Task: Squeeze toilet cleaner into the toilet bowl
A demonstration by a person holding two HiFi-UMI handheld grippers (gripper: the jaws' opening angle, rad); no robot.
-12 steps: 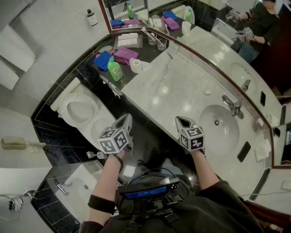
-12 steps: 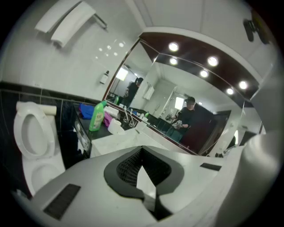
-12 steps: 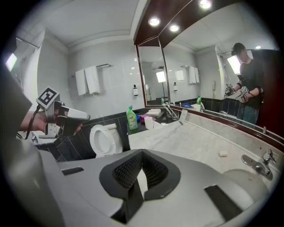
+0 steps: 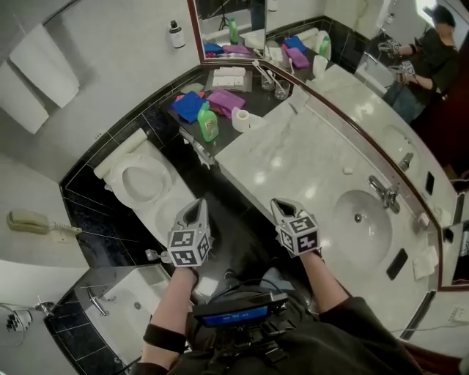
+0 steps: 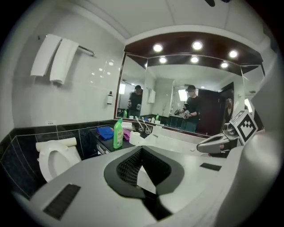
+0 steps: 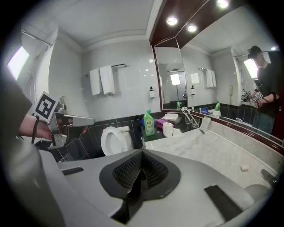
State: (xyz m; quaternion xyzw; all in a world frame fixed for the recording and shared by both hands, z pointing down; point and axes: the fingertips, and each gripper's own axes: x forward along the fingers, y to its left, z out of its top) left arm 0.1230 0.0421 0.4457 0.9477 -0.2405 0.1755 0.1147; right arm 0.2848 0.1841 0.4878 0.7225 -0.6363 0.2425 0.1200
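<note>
Green plastic makes up the toilet cleaner bottle (image 4: 208, 121). It stands up straight on the dark shelf (image 4: 253, 94), just beside the white toilet (image 4: 139, 179). In the right gripper view the big word on its label looks like "AXE". The small writing under it is too tiny to read. A blue cloth (image 4: 188, 106) and a purple cloth (image 4: 225, 100) lie behind the bottle, and a white paper roll (image 4: 240, 119) sits near it on the other side. The shelf meets a long white stone counter (image 4: 293, 161) with a round sink (image 4: 359, 220) and a shiny tap (image 4: 385, 192). A big mirror (image 4: 227, 15) runs along the wall behind the counter and shows a second green bottle in it. White towels (image 4: 44, 69) hang high on the wall past the toilet. The left gripper (image 4: 196, 205) and the right gripper (image 4: 281, 206) are held out side by side over the dark floor, well apart from the bottle. Both point toward the toilet and the shelf. Each one has its jaws squeezed tight together with nothing in them.
</note>
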